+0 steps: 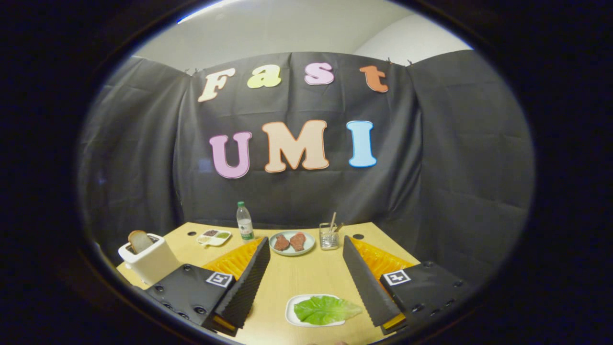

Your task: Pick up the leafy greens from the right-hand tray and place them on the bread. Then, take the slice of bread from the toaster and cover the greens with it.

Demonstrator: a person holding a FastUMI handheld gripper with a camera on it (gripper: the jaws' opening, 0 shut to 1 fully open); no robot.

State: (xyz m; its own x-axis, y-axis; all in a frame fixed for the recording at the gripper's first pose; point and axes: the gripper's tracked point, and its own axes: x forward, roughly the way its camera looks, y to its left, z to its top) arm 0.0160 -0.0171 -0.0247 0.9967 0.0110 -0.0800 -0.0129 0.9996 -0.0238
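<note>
A green leaf of greens (pixel 325 309) lies on a small white tray (pixel 293 314) on the wooden table, low between my two fingers and closer to the right one. My gripper (pixel 306 251) is open, hovering above the table with nothing held; its black ridged fingers (pixel 249 282) stand wide apart. A white toaster (pixel 146 258) sits beyond the left finger, with a slice of bread (pixel 139 241) sticking up out of its slot. Ahead of the fingertips rests a pale blue plate (pixel 292 243) carrying two brown pieces that look like meat or toast.
A water bottle (pixel 244 222) stands at the table's far edge. A small divided dish of condiments (pixel 214 236) lies left of it. A clear glass with sticks (pixel 329 235) stands right of the plate. The black cloth wall closes off the back.
</note>
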